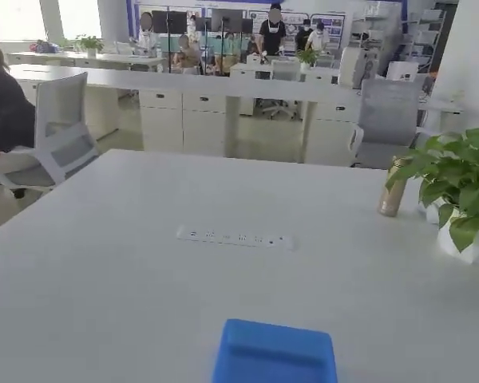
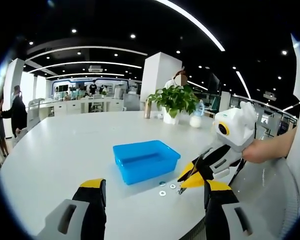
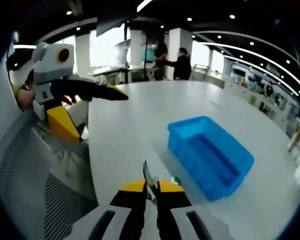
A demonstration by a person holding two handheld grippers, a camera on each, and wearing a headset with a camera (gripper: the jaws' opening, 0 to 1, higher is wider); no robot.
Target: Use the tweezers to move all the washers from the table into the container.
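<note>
Standing beside the bench, I saw the right gripper with its jaws pressed together on the tweezers, whose thin tips poked out ahead of them. In the left gripper view those tips hung just over the white table, close to three small washers that lay just beside the near wall of the blue container. The left gripper had its jaws wide apart and held nothing. Whether the tweezer tips themselves were closed I could not tell. To my eye the pick-up was the step in hand. Doing it well meant coming in low and shallow and slipping one tip through a washer's hole. A gentle squeeze would keep the flat ring from flicking away, and the lift had to clear the container's wall before letting go.
</note>
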